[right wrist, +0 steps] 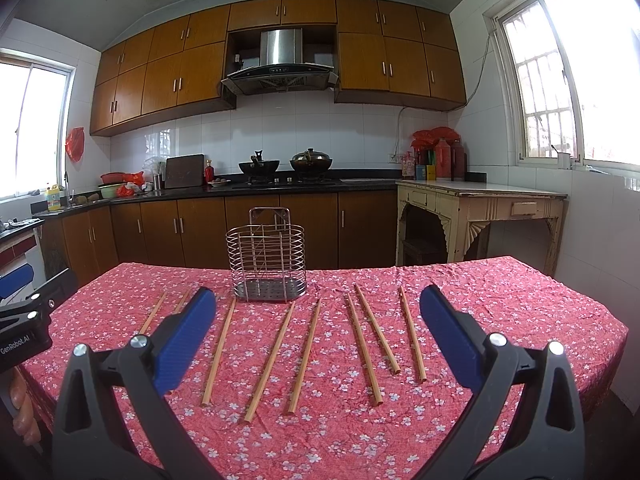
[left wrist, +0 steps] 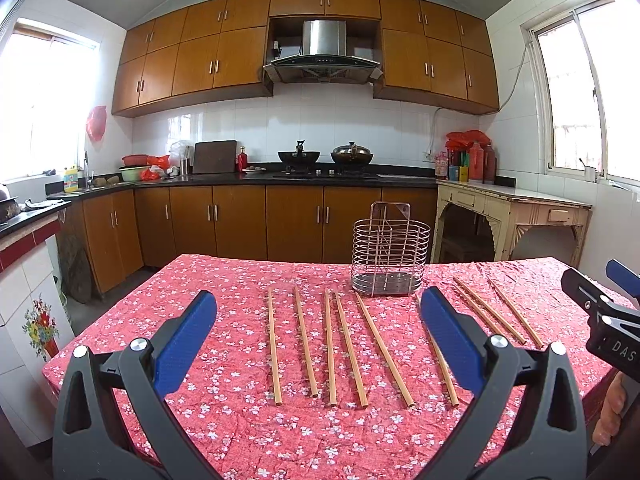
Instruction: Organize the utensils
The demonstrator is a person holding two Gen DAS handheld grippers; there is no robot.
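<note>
We saw the left claw wide open above the near part of the table, with nothing between its blue fingers. The right claw was also wide open and empty, and it hung over the same table. In the left wrist view, a part of the right claw showed at the right edge of the picture.

The table carried a red cloth with small white flowers. On it lay nine wooden chopsticks in a loose row, each one pointing away from us, none of them touched by a claw. In the left wrist view, five lay between the fingers, one was partly hidden behind the right finger, and three lay further to the right. Two of these three were just beside each other.

The wire utensil holder stood upright on the far side of the table, behind the row of chopsticks, and it held no chopstick. In the right wrist view it stood left of the middle
</note>
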